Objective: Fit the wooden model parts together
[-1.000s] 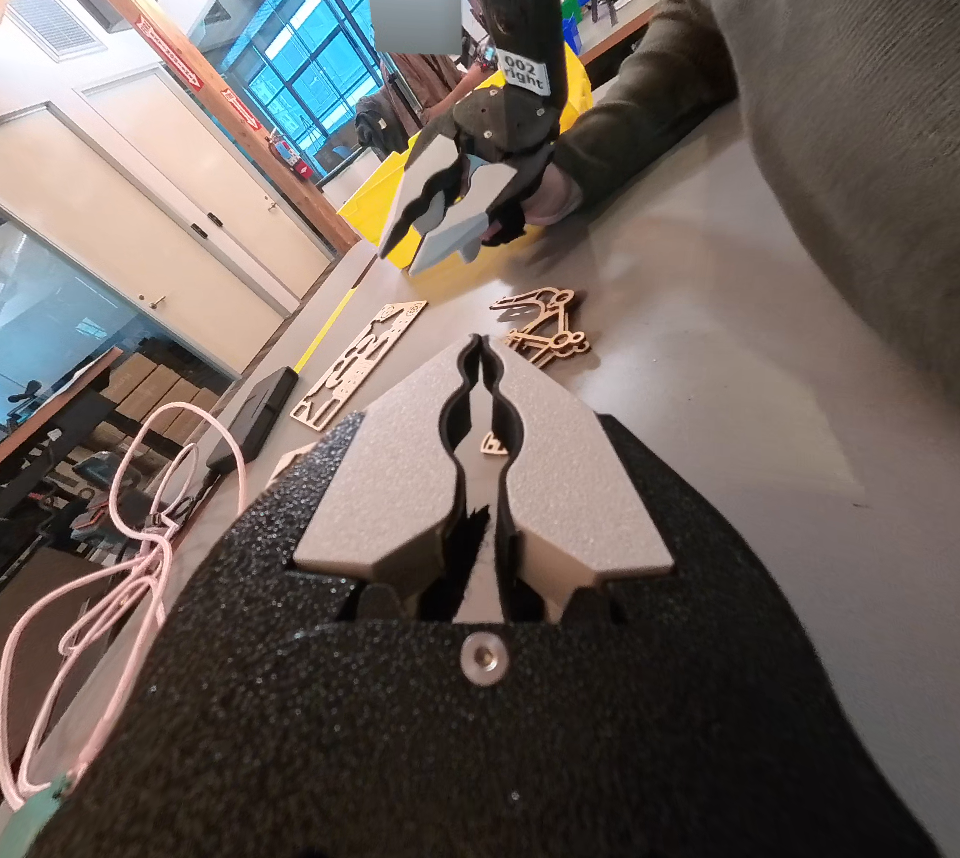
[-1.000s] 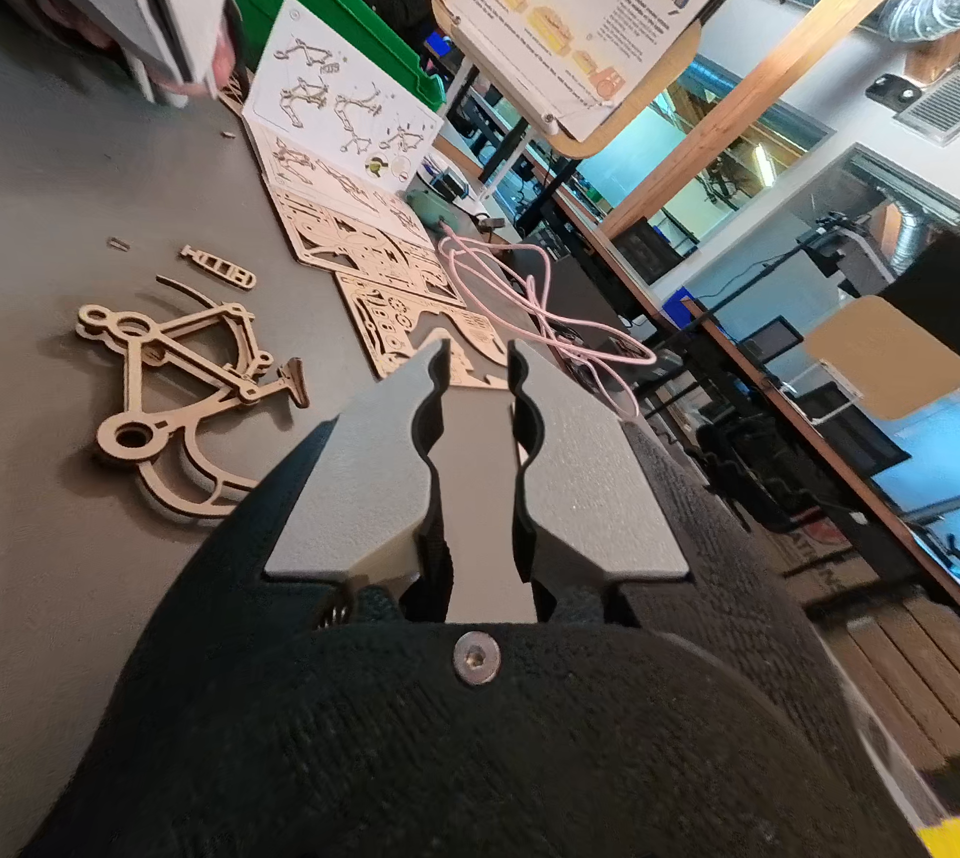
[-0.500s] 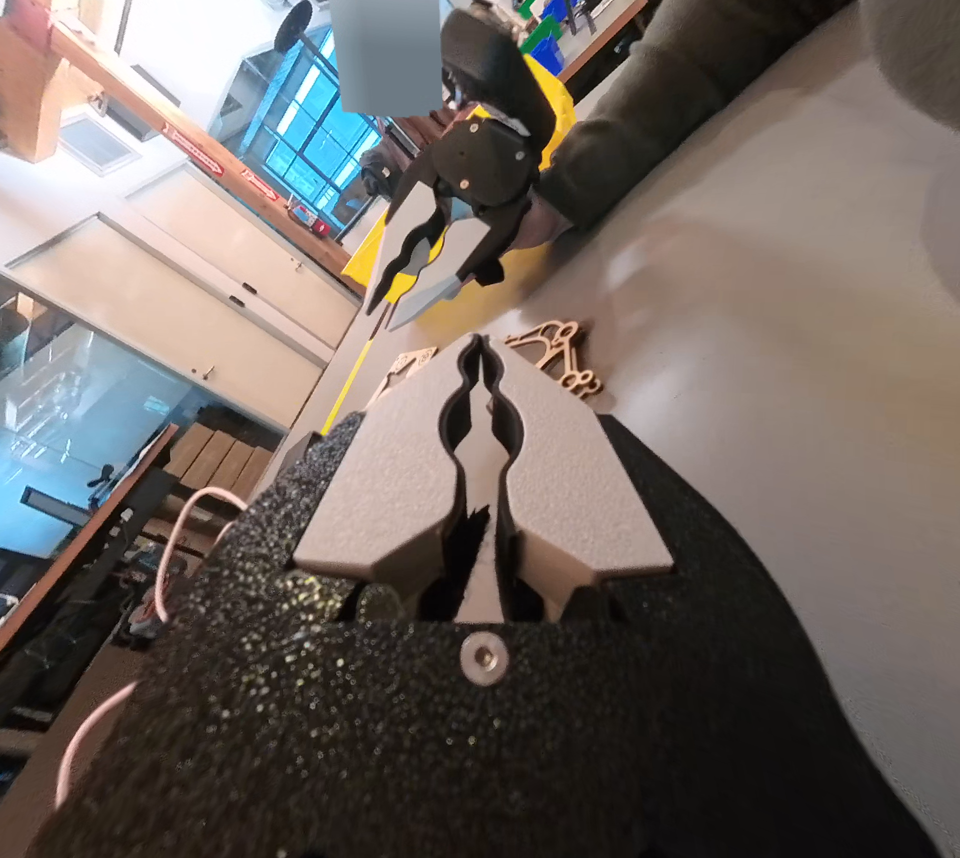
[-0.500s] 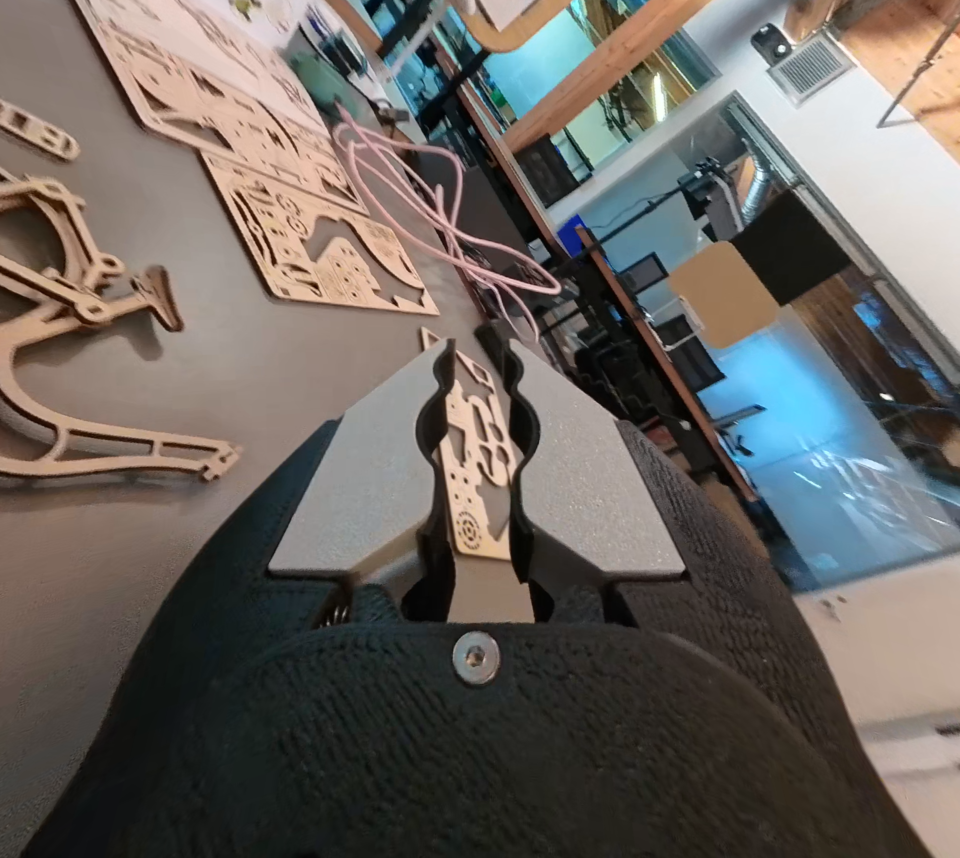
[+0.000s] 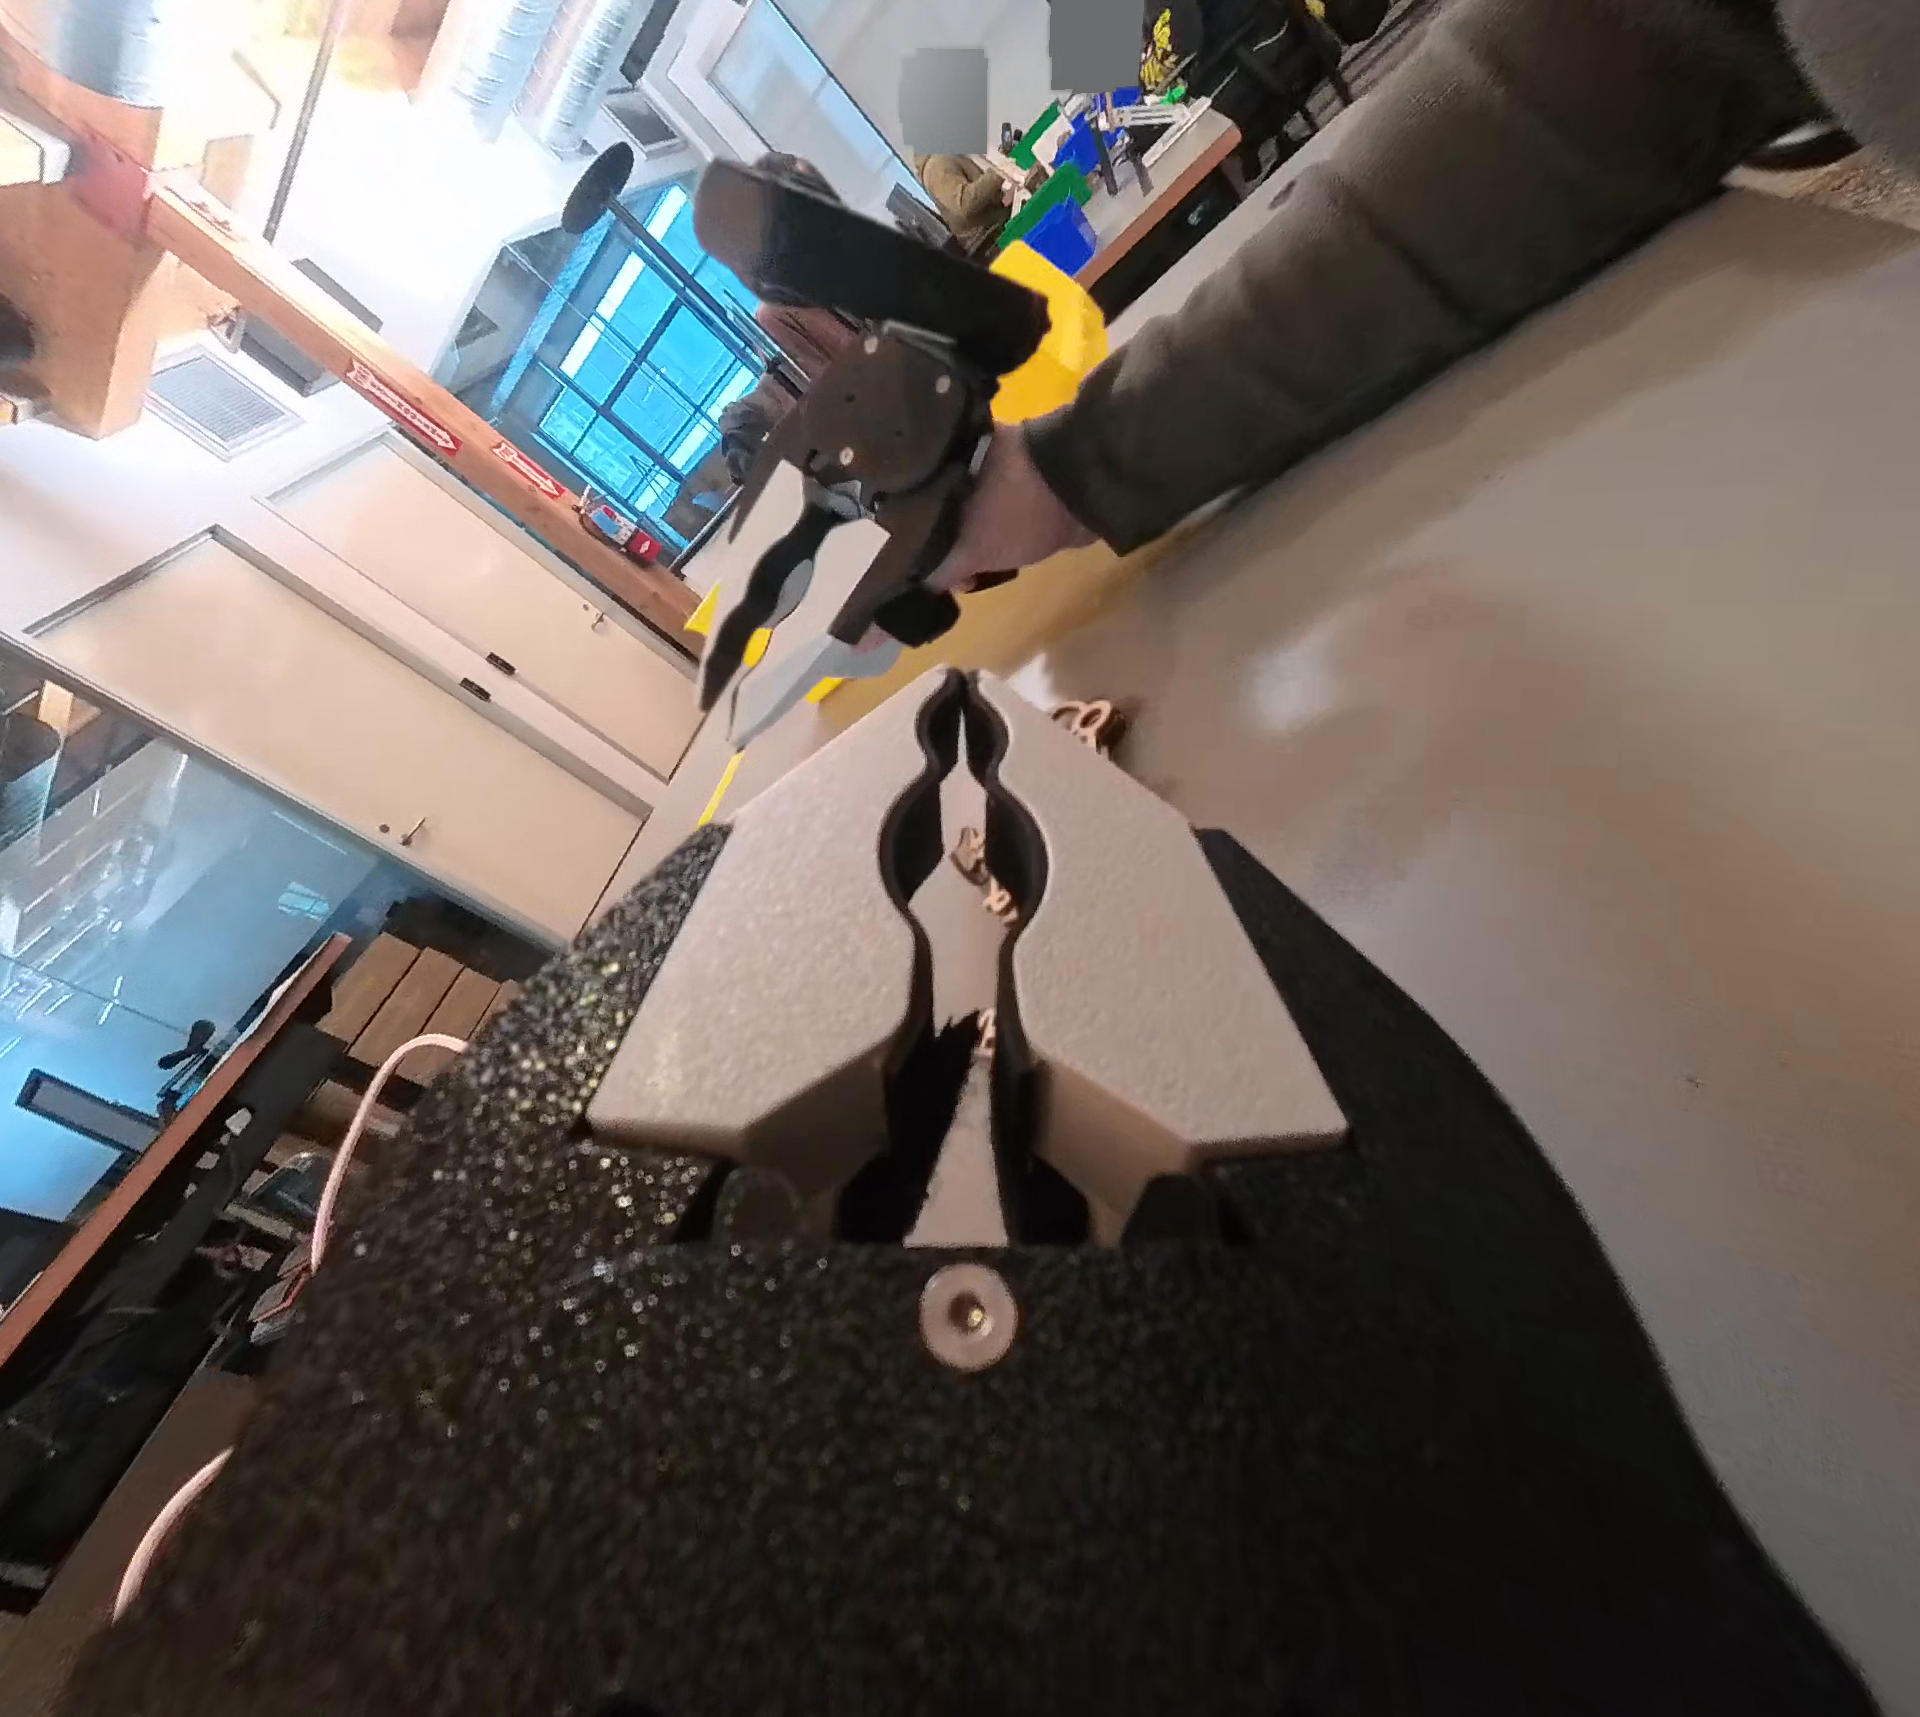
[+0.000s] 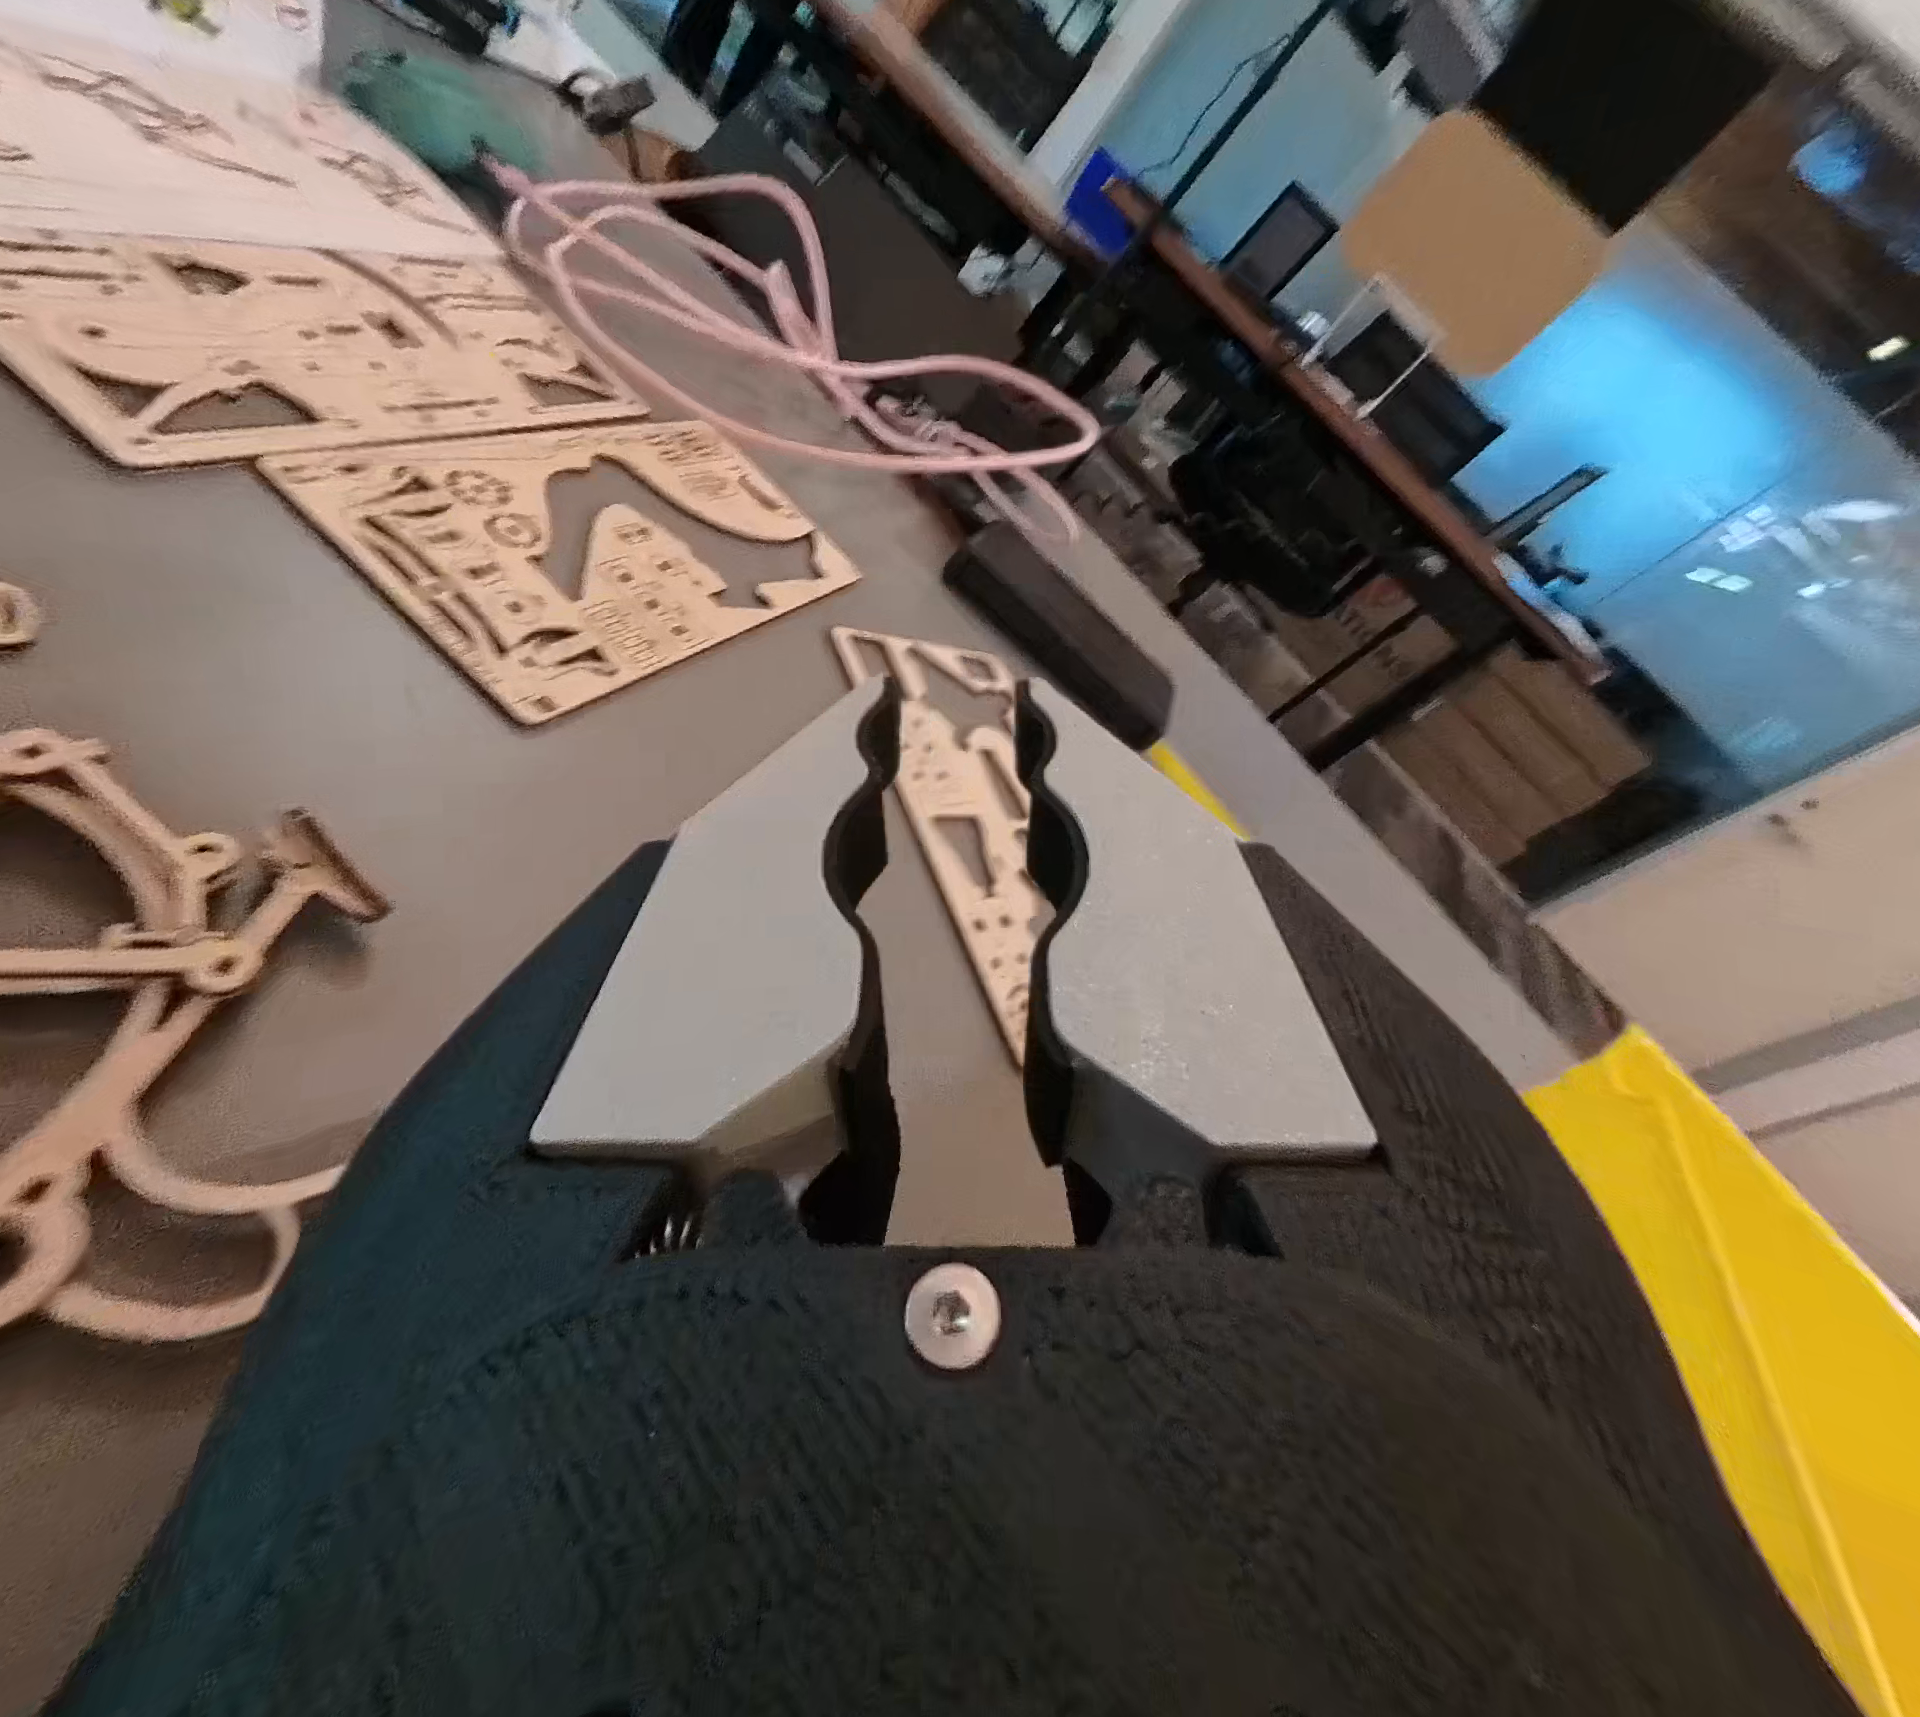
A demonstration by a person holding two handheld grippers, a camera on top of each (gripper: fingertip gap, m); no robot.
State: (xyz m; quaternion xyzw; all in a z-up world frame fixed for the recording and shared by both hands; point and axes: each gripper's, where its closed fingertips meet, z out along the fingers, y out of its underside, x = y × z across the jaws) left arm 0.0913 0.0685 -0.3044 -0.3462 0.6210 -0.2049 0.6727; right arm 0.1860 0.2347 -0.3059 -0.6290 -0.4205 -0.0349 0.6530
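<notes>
1. The left tongs point(image 5: 961, 691) are held low over the grey desk point(image 5: 1558, 732), tilted, their tips pressed together; whether anything is pinched between them cannot be told.
2. A small wooden piece point(image 5: 982, 878) is seen through the gap behind those tips, lying on the desk.
3. Part of the wooden model point(image 5: 1091, 720) is seen just past the left tongs' tips.
4. The right tongs point(image 5: 743, 691) are held above the desk by a hand point(image 5: 1003, 514) in a grey sleeve point(image 5: 1351, 317), tips pointing downward and parted, with nothing between them.
5. In the right wrist view, the model point(image 6: 125, 992) lies flat at the left.
6. Two cut sheets point(image 6: 561, 555) lie beyond it.
7. A narrow strip point(image 6: 961, 794) lies beneath the gap of the right tongs point(image 6: 956, 696).
</notes>
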